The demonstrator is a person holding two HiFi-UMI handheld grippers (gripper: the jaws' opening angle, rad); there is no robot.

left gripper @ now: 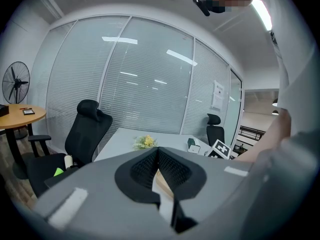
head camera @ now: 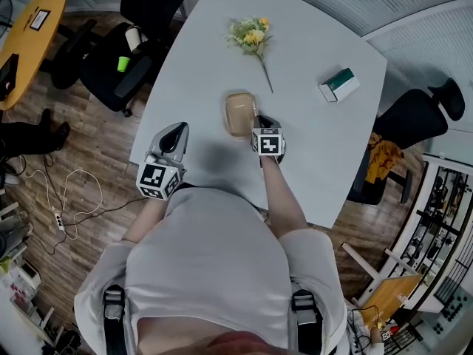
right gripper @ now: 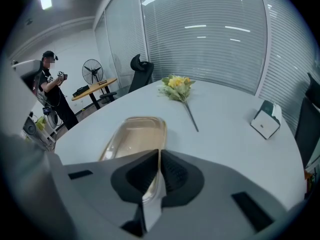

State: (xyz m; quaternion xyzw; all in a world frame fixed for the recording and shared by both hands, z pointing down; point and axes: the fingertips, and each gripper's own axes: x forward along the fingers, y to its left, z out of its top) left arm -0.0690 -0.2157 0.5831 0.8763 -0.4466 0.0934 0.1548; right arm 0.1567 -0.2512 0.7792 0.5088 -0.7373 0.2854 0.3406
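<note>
A bunch of yellow flowers (head camera: 251, 34) lay near the top of the head view on the white table (head camera: 318, 146). Its stem pointed down toward the clear plastic tray (head camera: 239, 113) at the middle. A small green-and-white box (head camera: 339, 85) sat well apart at the right. Black office chairs (head camera: 122, 58) stood off the table's upper left edge, with a round yellow table (head camera: 26, 43) in the far upper left corner. In the right gripper view, a person (right gripper: 50, 79) stood at the left beside a floor fan (right gripper: 92, 69). Nothing lay between either gripper and the tray.

The right gripper (head camera: 259, 121) was at the tray's right rim. In its own view the jaws were pressed together on that thin clear rim, and the tray stretched away ahead of them toward the flowers.

The left gripper (head camera: 178, 132) was at the table's lower left edge, apart from the tray. Its jaws were closed against each other with nothing between them.
</note>
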